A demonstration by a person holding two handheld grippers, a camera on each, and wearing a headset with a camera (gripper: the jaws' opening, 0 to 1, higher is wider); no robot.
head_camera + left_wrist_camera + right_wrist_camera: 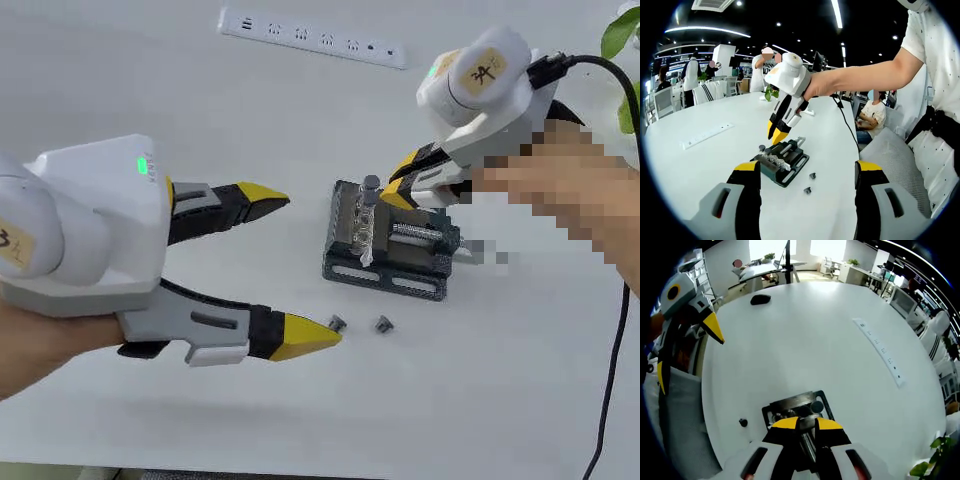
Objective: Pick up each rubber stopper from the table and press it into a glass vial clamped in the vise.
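Left gripper [312,268], spread; label [14,248] perhaps "3".

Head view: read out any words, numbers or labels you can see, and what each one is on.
"3", then a blurred mark: tan sticker on the left gripper.
Handwritten character, unreadable: second tan sticker on the right gripper.
Markings too small to read: power strip.

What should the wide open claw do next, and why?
Probably the left gripper should dip a little and close on the nearer stopper. Its jaws stand wide open and empty, that stopper lies loose on the table right by its lower tip, and the right gripper is over the vise.
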